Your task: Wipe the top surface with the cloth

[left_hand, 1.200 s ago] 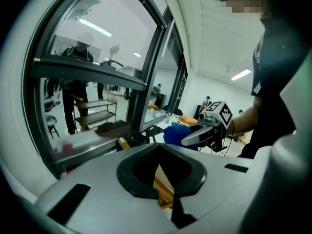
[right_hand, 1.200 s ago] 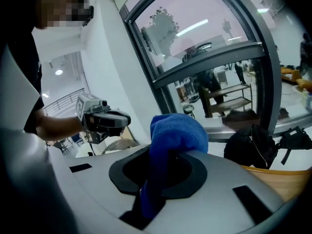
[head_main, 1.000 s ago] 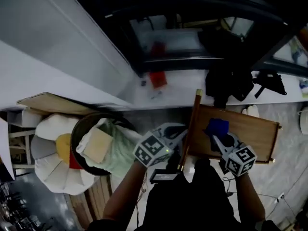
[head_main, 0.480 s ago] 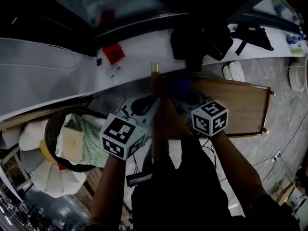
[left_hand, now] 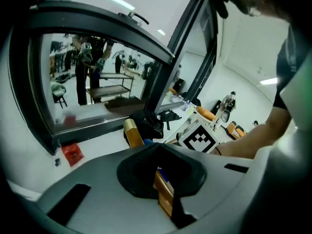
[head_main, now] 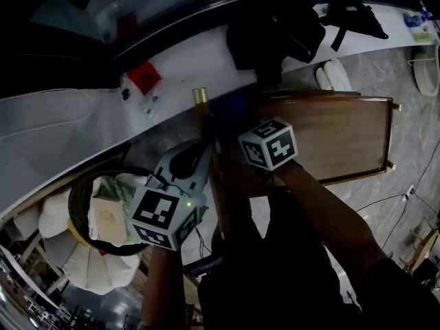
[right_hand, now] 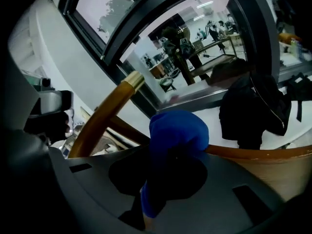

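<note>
The left gripper point(left_hand: 160, 177) has its jaws clenched on a wooden leg point(left_hand: 165, 195) that ends in a brass cap point(head_main: 200, 95), just left of centre in the head view; beside it, the right gripper point(right_hand: 168, 174) has its jaws grasping the blue cloth point(right_hand: 178, 133), which bulges out ahead of them. The cloth sits at the left end of the wooden top surface point(head_main: 337, 136), close by the leg; a white desk point(head_main: 75, 119) crosses the upper left, and a basket point(head_main: 77, 201) of folded cloths is at lower left.
</note>
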The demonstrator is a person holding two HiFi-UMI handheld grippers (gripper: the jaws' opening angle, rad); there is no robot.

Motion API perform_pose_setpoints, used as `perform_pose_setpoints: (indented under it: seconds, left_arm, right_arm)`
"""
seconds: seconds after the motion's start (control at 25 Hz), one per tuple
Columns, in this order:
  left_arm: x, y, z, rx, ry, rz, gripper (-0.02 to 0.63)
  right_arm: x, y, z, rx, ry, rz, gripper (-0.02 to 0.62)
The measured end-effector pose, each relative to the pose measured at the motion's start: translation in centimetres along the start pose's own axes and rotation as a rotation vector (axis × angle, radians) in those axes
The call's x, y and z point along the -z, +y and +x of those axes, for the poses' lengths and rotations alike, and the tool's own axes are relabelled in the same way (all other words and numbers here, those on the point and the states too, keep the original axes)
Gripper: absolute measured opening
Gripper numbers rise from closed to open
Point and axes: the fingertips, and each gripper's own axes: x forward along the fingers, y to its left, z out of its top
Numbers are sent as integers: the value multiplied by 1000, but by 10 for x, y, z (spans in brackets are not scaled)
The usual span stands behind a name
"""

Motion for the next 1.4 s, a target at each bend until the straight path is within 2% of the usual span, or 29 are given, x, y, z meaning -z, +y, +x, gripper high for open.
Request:
perform_pose_setpoints:
  seconds: [0.2,0.36,0.52,0.68,0.88,1.2,1.4]
  left_arm:
    - [11,-6,2,-59,78,-5,9]
    - [11,-10,12,-74,99,-54,9]
    - [0,-24,29,-104,106,-40,9]
    - [-2,-51,59,-93,126,-26,9]
    - [4,-78,100,-79,137,-79,9]
    - [16,-128,168,-79,200,-50,9]
    - [14,-148,201,-99,187,-84,9]
  right_arm:
    - [10,-13,7,92,44,-10,64]
    - [15,-24,7,137,73,-25,64]
    - [12,-38,-5,170,80,-36,64]
    - [21,-67,-33,199,91,-12,64]
    - [30,-110,-77,251,72,23,64]
    - [48,-178,-148,328,38,78,64]
    - [57,-209,-182,353,16,113,64]
